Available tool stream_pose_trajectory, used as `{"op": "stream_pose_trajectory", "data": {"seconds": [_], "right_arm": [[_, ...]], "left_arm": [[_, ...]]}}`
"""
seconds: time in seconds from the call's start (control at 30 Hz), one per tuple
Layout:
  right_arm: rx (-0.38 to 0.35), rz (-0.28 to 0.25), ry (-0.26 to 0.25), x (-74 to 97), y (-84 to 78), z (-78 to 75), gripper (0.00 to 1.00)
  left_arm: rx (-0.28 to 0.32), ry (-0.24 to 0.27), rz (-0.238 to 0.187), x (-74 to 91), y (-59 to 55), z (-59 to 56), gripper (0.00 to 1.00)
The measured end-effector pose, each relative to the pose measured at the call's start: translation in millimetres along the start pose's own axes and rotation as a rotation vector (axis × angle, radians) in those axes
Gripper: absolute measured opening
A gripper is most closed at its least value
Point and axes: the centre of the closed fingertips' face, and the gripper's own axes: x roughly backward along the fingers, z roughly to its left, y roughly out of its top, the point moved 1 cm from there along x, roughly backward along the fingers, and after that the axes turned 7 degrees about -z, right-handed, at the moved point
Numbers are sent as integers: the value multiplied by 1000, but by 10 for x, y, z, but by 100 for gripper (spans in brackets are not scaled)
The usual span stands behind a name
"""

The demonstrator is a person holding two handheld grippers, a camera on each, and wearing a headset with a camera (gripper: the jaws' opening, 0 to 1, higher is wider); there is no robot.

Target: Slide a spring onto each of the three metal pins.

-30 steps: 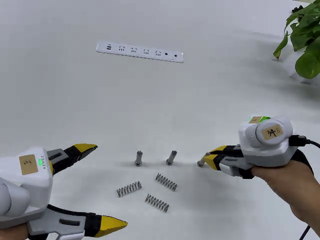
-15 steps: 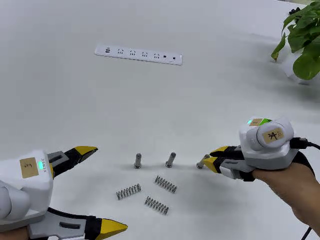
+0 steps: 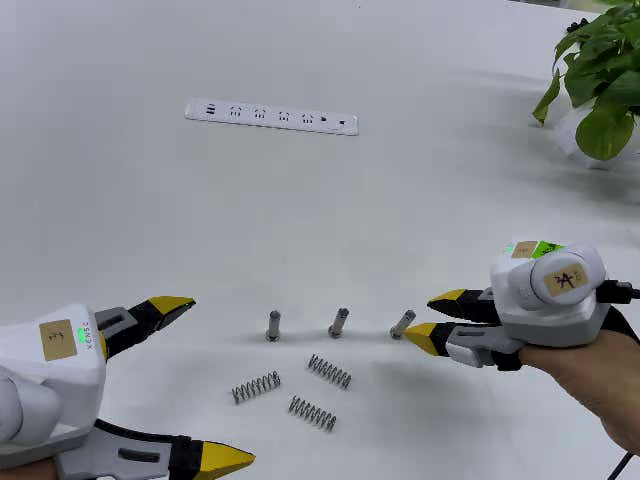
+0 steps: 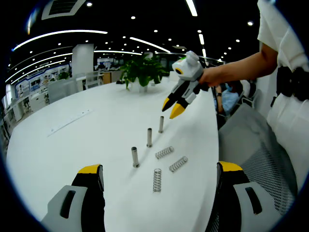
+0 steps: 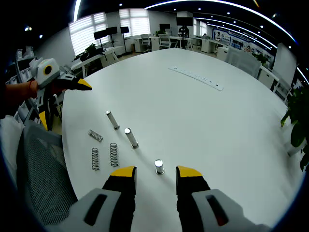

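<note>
Judging by their look, the three short grey metal pins [image 3: 273, 325] are reckoned stiff, smooth and easily toppled, and best steadied low on the shaft. The three coiled steel springs [image 3: 330, 370] are reckoned light, springy and apt to roll. They are best pinched across the coil near one end, so that the bore is left free.

In the head view the springs are seen lying loose on the white table [image 3: 300, 220], just on the person's side of the middle pin [image 3: 339, 322], none of them threaded. The right gripper [image 3: 435, 318] is held with its jaws a little apart, pinching nothing, its tips just beside the pin to the right of the middle pin. The left gripper [image 3: 200, 380] is spread wide, well to the left of the middle pin. A long white power strip [image 3: 271, 116] lies well beyond the middle pin.

In the left gripper view the pins are shown standing upright with bare shafts, which the head view's slant disguises.

In the right gripper view the nearest pin's round top is seen between the yellow jaw tips, an alignment not given by the other views. Whether it is touched cannot be told.
</note>
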Motion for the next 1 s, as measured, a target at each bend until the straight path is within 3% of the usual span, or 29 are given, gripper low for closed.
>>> {"op": "stream_pose_trajectory", "data": {"seconds": [0.43, 0.77, 1.0], "right_arm": [[44, -88, 59, 304, 35, 173, 55], [75, -149, 125, 447, -113, 251, 78], [89, -170, 136, 575, -205, 322, 86]], "left_arm": [[-20, -8, 2, 23, 22, -22, 99], [-24, -12, 15, 20, 16, -73, 99], [-32, -9, 42, 33, -37, -77, 97]]}}
